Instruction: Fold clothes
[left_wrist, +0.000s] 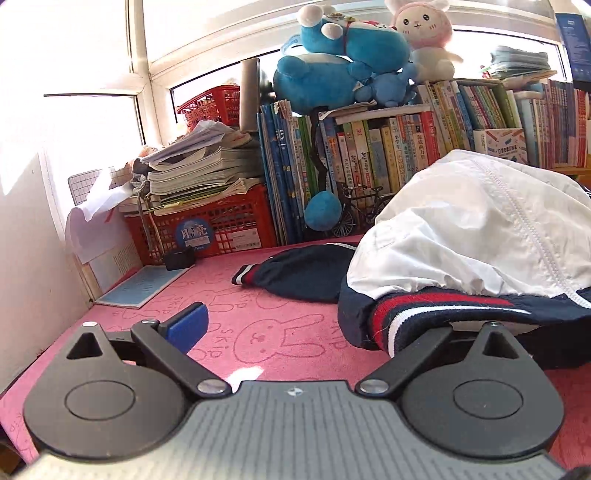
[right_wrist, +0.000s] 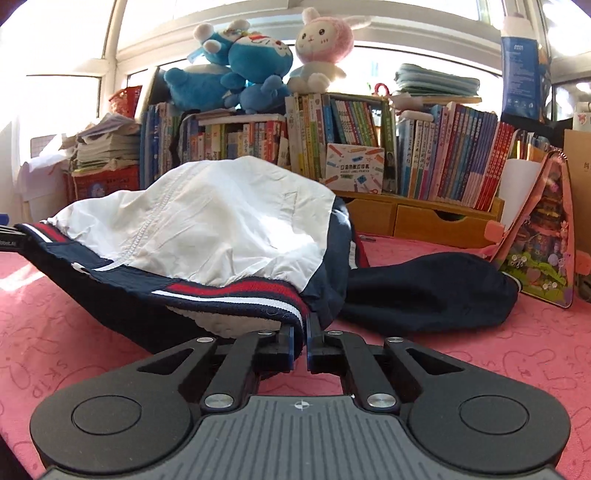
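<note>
R gripper (right_wrist: 301, 345) clenched on the jacket (right_wrist: 207, 236) hem at frame centre, prob. to lift & fold it. L gripper (left_wrist: 314, 325) spread wide, holding nothing, hem draped over its R finger. Jacket lies bunched on pink mat (right_wrist: 480, 354).

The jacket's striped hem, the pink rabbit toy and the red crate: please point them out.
striped hem (right_wrist: 236, 291): right wrist view, red band.
pink rabbit toy (right_wrist: 321, 37): right wrist view, face.
red crate (left_wrist: 236, 221): left wrist view, front wall.
</note>
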